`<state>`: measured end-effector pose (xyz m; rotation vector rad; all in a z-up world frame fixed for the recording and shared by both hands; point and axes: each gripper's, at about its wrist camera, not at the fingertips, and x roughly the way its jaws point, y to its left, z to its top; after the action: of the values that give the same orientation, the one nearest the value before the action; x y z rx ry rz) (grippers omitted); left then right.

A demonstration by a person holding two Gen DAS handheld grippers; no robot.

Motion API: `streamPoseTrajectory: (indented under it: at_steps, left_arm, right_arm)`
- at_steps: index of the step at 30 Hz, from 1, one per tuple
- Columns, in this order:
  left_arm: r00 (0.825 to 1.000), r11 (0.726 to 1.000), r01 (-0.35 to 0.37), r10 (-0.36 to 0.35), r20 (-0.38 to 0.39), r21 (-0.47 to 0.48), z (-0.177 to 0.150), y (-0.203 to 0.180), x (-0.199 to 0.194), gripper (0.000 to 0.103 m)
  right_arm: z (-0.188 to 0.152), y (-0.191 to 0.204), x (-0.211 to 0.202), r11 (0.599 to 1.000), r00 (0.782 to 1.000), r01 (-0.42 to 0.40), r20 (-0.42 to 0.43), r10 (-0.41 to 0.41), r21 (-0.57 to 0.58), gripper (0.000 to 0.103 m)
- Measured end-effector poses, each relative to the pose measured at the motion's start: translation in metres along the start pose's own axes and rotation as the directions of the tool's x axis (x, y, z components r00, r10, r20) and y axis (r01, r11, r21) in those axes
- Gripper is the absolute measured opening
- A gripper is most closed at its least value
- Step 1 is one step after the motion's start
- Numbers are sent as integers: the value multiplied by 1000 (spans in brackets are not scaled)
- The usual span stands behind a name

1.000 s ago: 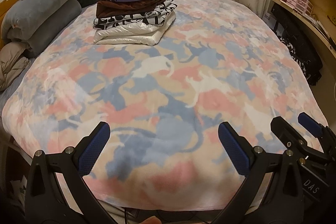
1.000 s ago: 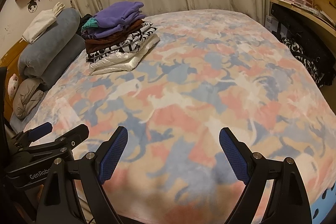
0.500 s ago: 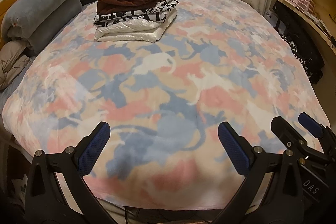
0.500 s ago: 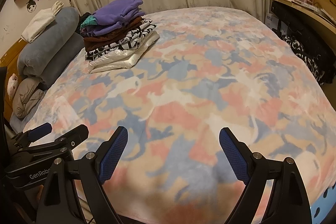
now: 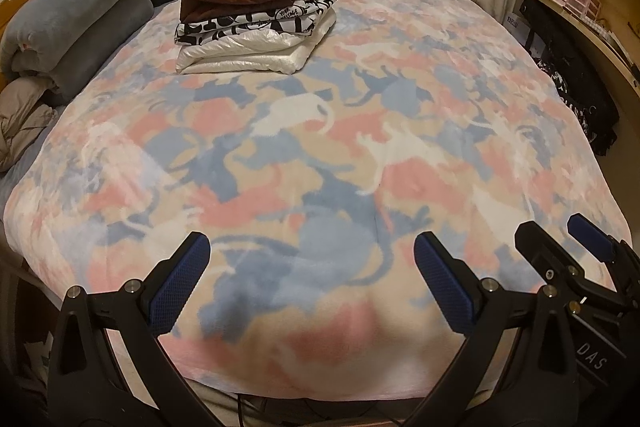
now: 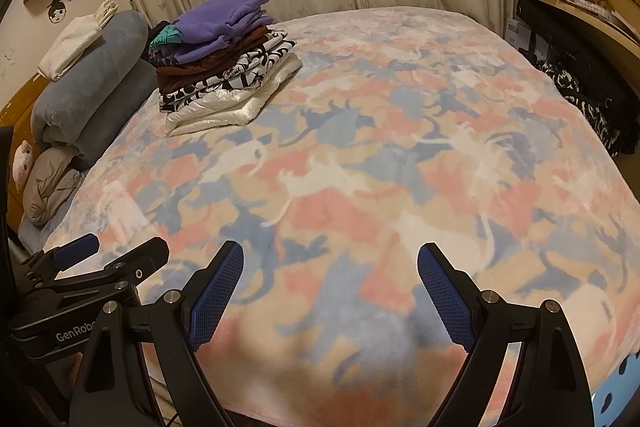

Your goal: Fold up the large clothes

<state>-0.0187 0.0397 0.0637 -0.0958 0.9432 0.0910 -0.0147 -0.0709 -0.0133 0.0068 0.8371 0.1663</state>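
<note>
With my left gripper point(image 5: 308, 283) and right gripper point(image 6: 332, 291) both spread apart and empty at the bed's point(image 5: 320, 155) near edge, I could topple the stack of clothes point(image 5: 256, 7) at its far left corner by reaching carelessly.

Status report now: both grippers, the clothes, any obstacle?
Left hand-held gripper open, right hand-held gripper open, both empty. Folded clothes stack far on blanket. Nothing between.
</note>
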Motion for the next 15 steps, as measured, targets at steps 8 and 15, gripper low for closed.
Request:
streamPoseTrajectory:
  at_steps: [8,15]
  left_arm:
    - [1000,1000,-1,1,-15,10,7,-2,6,101]
    - [1000,1000,-1,2,-30,12,6,-2,12,101]
  right_arm:
    - [-7,-1,4,1000,1000,0,-10,1,5,90]
    - [-7,-3,6,1000,1000,-2,-14,2,6,90]
